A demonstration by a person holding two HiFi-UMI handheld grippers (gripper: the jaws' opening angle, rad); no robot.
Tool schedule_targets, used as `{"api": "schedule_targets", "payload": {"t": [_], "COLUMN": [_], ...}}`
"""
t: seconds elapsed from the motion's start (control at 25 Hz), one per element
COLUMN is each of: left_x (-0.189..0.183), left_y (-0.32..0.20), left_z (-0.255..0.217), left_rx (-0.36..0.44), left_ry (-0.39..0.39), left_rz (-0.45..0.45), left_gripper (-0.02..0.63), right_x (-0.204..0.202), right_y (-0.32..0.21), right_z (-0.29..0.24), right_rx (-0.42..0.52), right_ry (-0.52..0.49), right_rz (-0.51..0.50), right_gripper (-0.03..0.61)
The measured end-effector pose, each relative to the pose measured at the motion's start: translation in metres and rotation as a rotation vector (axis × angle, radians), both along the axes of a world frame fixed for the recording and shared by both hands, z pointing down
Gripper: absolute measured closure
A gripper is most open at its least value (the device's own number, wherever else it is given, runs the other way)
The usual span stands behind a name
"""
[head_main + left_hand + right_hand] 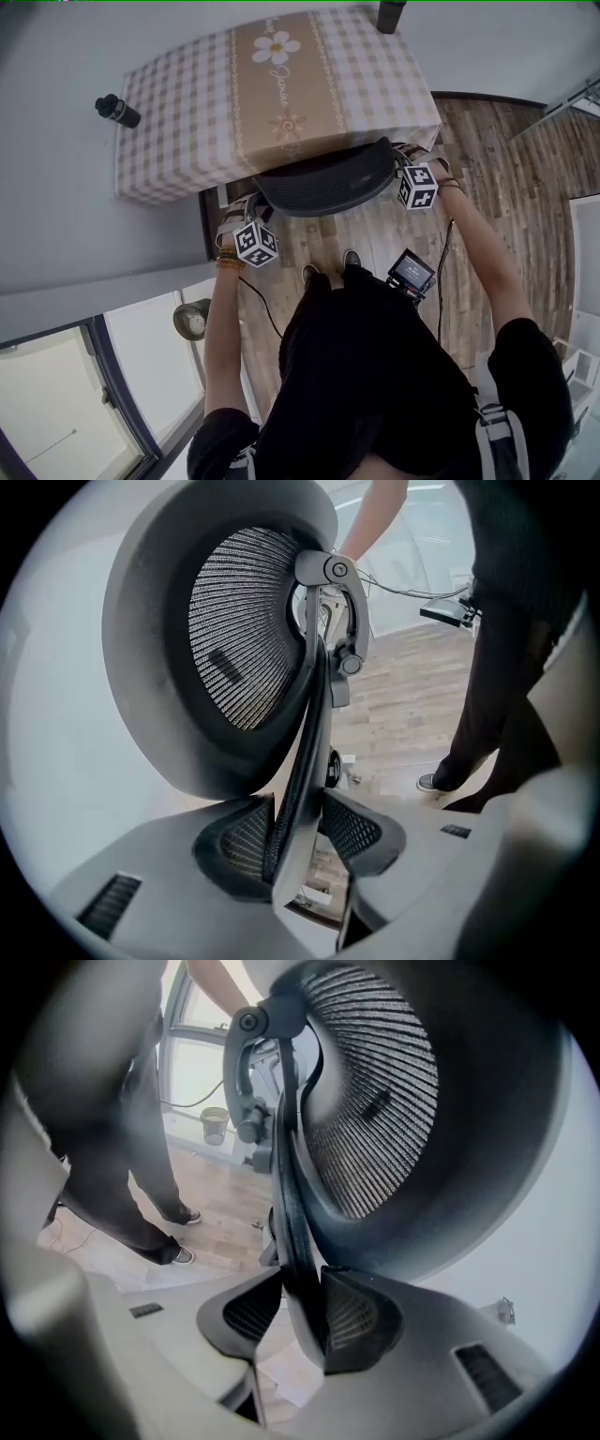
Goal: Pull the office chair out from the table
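Note:
The office chair's black mesh backrest (323,178) stands tucked against the near edge of the table (178,103), which wears a checked cloth with flower prints. My left gripper (247,208) clamps the backrest's left edge. In the left gripper view the backrest's rim (305,714) runs between the two pads (234,841), which press on it from both sides. My right gripper (403,157) holds the right edge the same way. In the right gripper view the rim (291,1204) is pinched between its pads (361,1321). The seat is hidden under the table.
A black cylinder (117,111) lies left of the table and a dark object (391,14) stands at its far edge. The person's shoes (328,267) are on the wooden floor just behind the chair. A small screen (411,272) hangs at the waist. A glass door is at lower left.

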State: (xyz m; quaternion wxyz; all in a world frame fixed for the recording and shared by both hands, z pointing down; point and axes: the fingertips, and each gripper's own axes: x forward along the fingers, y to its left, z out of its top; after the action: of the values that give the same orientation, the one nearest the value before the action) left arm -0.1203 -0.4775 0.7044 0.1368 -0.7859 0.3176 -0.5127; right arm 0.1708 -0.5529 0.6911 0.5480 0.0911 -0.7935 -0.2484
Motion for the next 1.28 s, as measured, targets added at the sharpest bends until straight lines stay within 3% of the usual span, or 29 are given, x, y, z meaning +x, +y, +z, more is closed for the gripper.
{"api": "schedule_targets", "payload": {"t": [1.28], "left_x": [-0.027], "left_y": [0.028], "left_z": [0.000], "left_rx": [-0.044], "left_ry": [0.013], "left_rz": [0.045], "left_gripper": [0.445], "right_x": [-0.022], "right_y": [0.048], "right_z": [0.001], "right_rx": [-0.028], "right_ry": [0.023], "right_rz": [0.106], "right_gripper": [0.443]}}
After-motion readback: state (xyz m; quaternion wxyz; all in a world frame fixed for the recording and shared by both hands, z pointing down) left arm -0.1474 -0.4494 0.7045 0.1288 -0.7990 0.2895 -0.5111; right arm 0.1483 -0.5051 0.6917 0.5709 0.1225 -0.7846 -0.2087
